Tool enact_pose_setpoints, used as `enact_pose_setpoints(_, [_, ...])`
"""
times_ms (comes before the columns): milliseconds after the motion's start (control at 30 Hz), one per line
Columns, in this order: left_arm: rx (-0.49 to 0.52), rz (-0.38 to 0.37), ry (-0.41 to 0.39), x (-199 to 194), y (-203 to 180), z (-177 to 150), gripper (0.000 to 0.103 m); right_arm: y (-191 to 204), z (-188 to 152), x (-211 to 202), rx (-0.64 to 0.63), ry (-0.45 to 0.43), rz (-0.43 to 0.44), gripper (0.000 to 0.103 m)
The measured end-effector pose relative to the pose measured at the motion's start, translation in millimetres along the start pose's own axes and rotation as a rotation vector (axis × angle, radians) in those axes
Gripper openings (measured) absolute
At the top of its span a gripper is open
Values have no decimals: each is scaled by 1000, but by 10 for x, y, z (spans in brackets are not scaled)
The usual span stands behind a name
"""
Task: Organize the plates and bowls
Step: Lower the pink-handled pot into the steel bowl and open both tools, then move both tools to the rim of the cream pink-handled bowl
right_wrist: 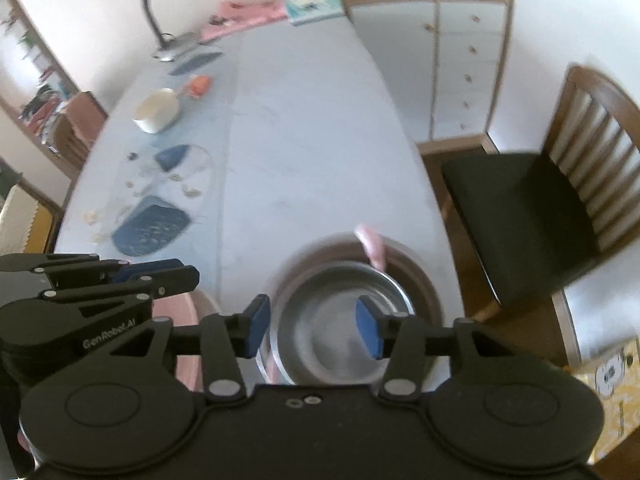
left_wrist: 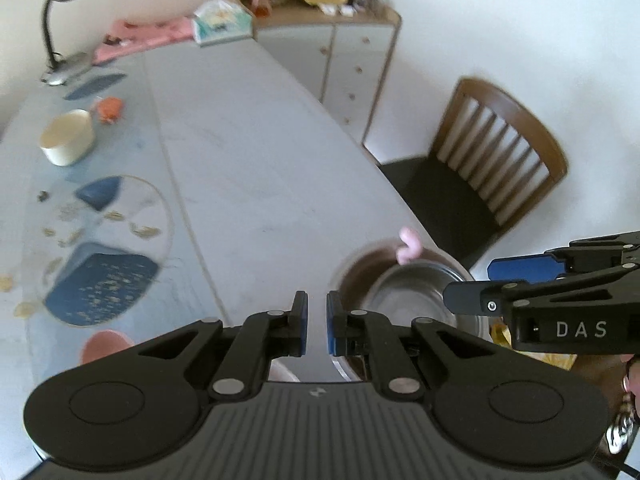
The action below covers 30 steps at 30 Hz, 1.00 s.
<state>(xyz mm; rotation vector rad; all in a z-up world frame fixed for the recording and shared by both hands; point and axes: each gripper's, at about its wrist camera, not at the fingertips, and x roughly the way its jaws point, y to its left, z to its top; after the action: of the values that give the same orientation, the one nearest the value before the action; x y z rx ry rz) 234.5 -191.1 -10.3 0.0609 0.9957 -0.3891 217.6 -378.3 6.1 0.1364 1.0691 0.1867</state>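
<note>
Nearest in the right wrist view, the right gripper [right_wrist: 312, 328] is hanging over the near end of the table [right_wrist: 312, 128] with its fingers [right_wrist: 369, 331] standing apart and nothing pressed between them. Directly below and just beyond them, the steel bowl [right_wrist: 340, 320] is sitting inside a wider brown dish [right_wrist: 424, 280], its round mouth facing up, so it has no long axis to line up with; its rim is what matters. The bowl's left rim is lying just inside the left finger and its middle under the gap, so a straight descent would put the fingers into or astride the bowl, not onto its wall.

Just to the left, the left gripper [left_wrist: 317, 322] is hovering with its fingers nearly closed on empty air. From there the steel bowl [left_wrist: 416, 300] is lying to the right of the fingers, so the right hand looks the nearer of the two. A pink bowl [left_wrist: 102, 345] is sitting at the near left, closer to the left hand.

At the bowl's far rim a small pink object [right_wrist: 372, 246] is showing; blur makes it hard to say whether it is resting on the dish or hanging over its edge. Well beyond, at far left, a cream bowl [right_wrist: 157, 114] is standing alone near an orange item [right_wrist: 199, 85].
</note>
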Motion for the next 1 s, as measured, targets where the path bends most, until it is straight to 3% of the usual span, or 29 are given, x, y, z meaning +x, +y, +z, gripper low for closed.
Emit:
enact_pose_setpoints(200, [-57, 54, -55, -317, 367, -30, 9, 402, 169, -37, -71, -28, 47, 54])
enact_pose_setpoints(300, [-88, 81, -79, -449, 550, -48, 10, 600, 251, -46, -116, -49, 74, 62])
enact_pose_setpoints(367, [-114, 100, -92, -518, 684, -49, 21, 753, 315, -32, -148, -58, 92, 63])
enact_pose_setpoints(433, [-140, 130, -114, -605, 819, -51, 53, 874, 397, -7, -171, -59, 109, 64])
enact_pose_setpoints(500, [-156, 175, -150, -677, 940, -46, 69, 1008, 492, 31, -199, -58, 121, 64])
enact_pose_setpoints(667, [-232, 214, -172, -796, 1307, 57, 72, 1298, 790, 124, -252, -62, 151, 67])
enact_pose_setpoints(733, [-251, 242, -183, -828, 1456, 123, 77, 1392, 926, 165, -270, -72, 161, 73])
enact_pose_setpoints(1000, [-304, 317, -191, -695, 2055, 585, 78, 1706, 1634, 526, -301, -65, 204, 88])
